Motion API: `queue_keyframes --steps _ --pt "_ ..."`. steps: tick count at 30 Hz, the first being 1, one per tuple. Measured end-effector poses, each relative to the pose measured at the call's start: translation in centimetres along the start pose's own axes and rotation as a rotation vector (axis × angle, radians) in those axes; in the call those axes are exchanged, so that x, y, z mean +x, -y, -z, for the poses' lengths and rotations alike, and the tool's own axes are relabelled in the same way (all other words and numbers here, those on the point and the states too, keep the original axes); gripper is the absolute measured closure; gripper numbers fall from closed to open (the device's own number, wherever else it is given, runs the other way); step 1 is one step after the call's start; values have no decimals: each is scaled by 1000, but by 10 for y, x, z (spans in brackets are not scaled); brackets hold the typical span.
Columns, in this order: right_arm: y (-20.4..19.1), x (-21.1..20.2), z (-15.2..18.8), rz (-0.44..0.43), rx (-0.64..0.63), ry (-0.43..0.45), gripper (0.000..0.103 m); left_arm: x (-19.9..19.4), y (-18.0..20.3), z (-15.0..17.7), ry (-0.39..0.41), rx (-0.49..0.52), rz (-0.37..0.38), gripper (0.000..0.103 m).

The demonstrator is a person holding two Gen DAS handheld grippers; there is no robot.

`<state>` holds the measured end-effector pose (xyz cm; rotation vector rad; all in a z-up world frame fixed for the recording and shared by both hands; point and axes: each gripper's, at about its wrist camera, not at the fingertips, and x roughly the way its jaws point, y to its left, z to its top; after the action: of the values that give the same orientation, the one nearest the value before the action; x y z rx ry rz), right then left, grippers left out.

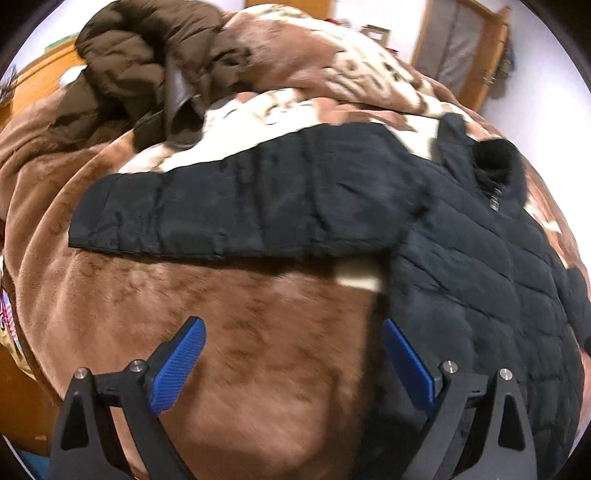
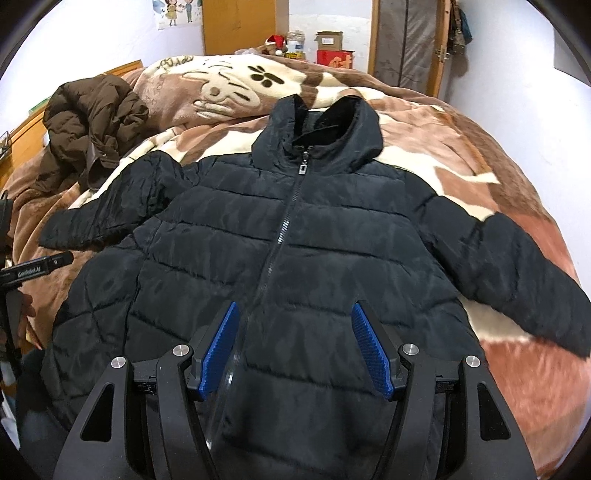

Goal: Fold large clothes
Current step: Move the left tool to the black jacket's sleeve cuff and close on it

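Note:
A black quilted jacket (image 2: 332, 240) lies flat and zipped, front up, on a bed, with its hood (image 2: 325, 125) at the far end. Both sleeves are spread out, one to the left (image 2: 118, 199) and one to the right (image 2: 524, 266). My right gripper (image 2: 294, 308) hovers open over the jacket's lower front, one pad on each side of the zip. My left gripper (image 1: 291, 325) is open over bare blanket, just left of the jacket's body (image 1: 480, 258) and below its outstretched sleeve (image 1: 229, 206). Neither gripper holds anything.
A brown and cream plush blanket (image 2: 480, 147) covers the bed. A crumpled brown puffer jacket (image 2: 92, 118) lies at the far left, also visible from the left wrist (image 1: 140, 55). Boxes and clutter (image 2: 332, 51) stand beyond the bed by a wooden door (image 2: 243, 26).

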<state>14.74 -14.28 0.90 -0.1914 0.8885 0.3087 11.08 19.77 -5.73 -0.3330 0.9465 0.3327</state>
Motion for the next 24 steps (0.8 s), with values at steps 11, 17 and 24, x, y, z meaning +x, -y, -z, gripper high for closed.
queue_keyframes --steps 11,17,24 --pt "-6 42 -16 -12 -15 -38 39 58 -80 -29 -25 -228 -52 12" --pt "2 59 -12 4 -5 -73 39 77 -125 -37 19 -383 -49 16" --pt "12 69 -7 25 12 -100 39 92 -140 -45 53 -417 -72 44"
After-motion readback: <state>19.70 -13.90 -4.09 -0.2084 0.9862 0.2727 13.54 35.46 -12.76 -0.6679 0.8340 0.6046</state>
